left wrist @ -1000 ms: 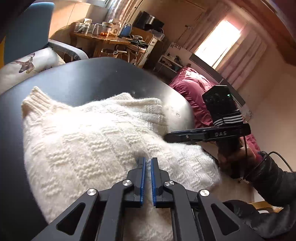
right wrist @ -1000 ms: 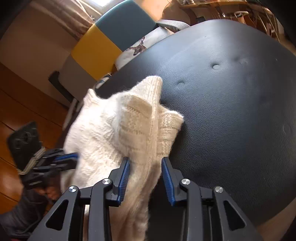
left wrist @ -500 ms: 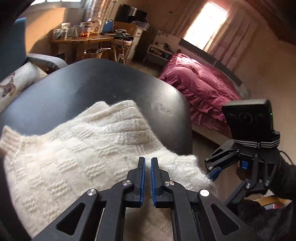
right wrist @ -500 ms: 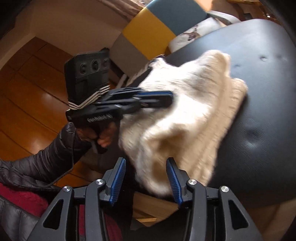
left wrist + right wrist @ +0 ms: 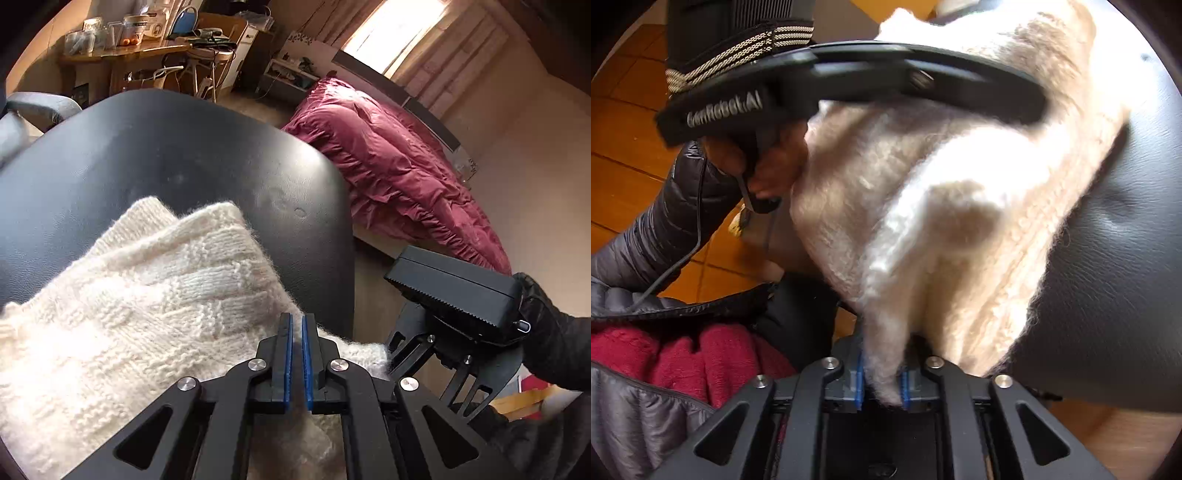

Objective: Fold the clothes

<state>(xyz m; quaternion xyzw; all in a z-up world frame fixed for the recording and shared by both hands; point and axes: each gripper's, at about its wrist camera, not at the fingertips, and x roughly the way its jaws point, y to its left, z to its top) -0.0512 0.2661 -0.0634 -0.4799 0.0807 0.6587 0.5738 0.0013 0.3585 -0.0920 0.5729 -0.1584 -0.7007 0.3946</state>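
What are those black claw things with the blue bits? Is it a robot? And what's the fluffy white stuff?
No robot here: a person holds a grabbing tool in each hand, and each tool carries a camera looking along its two blue-padded fingers. One picture comes from the left gripper, the other from the right gripper. The fluffy thing is a white knitted sweater lying on a black padded seat. The left fingers are shut with a thin gap; no wool shows between them. The right fingers are pinching a fold of sweater. Behind is a red bedcover.
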